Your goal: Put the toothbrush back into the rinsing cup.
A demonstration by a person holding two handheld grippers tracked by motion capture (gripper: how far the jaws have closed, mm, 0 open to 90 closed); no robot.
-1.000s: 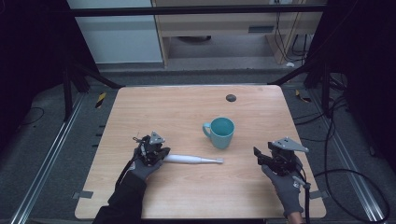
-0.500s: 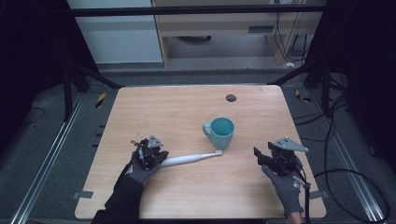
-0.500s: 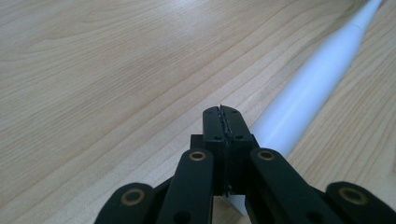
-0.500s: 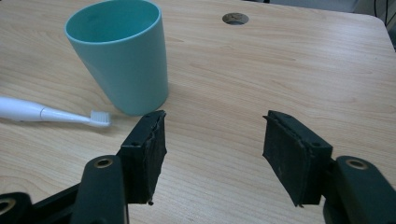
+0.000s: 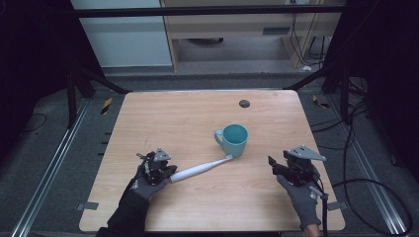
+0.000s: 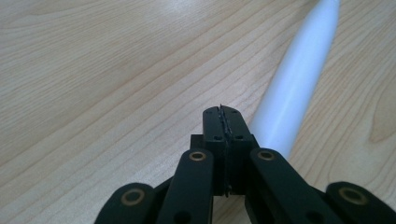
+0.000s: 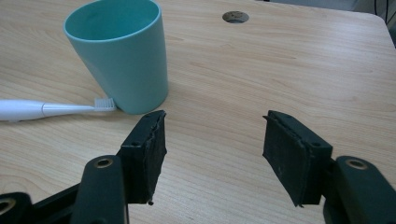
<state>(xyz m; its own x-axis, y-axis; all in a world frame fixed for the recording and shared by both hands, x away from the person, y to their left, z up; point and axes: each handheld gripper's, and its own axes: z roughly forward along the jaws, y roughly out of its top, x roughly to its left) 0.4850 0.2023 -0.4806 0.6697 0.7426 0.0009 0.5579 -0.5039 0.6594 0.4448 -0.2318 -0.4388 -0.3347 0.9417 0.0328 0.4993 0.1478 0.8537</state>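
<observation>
A white electric toothbrush lies slanted on the wooden table, its bristle head against the base of a teal cup. My left gripper sits at the handle end. In the left gripper view its jaws are pressed together with nothing between them, and the white handle runs along their right side. My right gripper is to the right of the cup, open and holding nothing. The right gripper view looks past its jaws at the cup and the brush head.
A dark round hole is set in the table behind the cup. The cup's handle points left. Black frame posts stand at the table's far corners, and cables lie on the floor to the right.
The toothbrush has swung from lying level to a slant, its head now touching the cup's base. My left gripper shifted slightly with the handle end. The right gripper has stayed put.
</observation>
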